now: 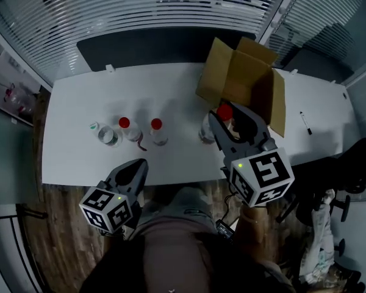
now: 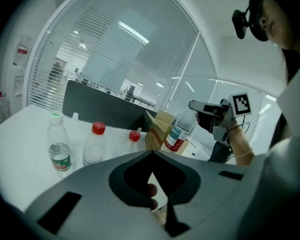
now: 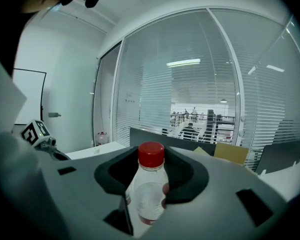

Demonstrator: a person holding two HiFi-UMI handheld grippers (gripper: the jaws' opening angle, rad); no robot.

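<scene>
Slatted blinds (image 1: 171, 11) back a white desk (image 1: 171, 84), where a green-capped bottle (image 1: 104, 133) and two red-capped bottles (image 1: 129, 129) stand in a row at the left. Near the desk's front edge, just before that row, the left gripper (image 1: 139, 163) is closed and empty. Farther right, the right gripper (image 1: 229, 116) is clamped on the held bottle (image 3: 149, 184), clear and red-capped, upright above the desk just beside the open cardboard box (image 1: 244, 78).

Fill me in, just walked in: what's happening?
A person works a gripper in each hand. The right gripper is shut on a red-capped bottle beside the open cardboard box. The left gripper is shut and empty, near the front edge of the table. A green-capped bottle and two more red-capped bottles stand on it.
</scene>
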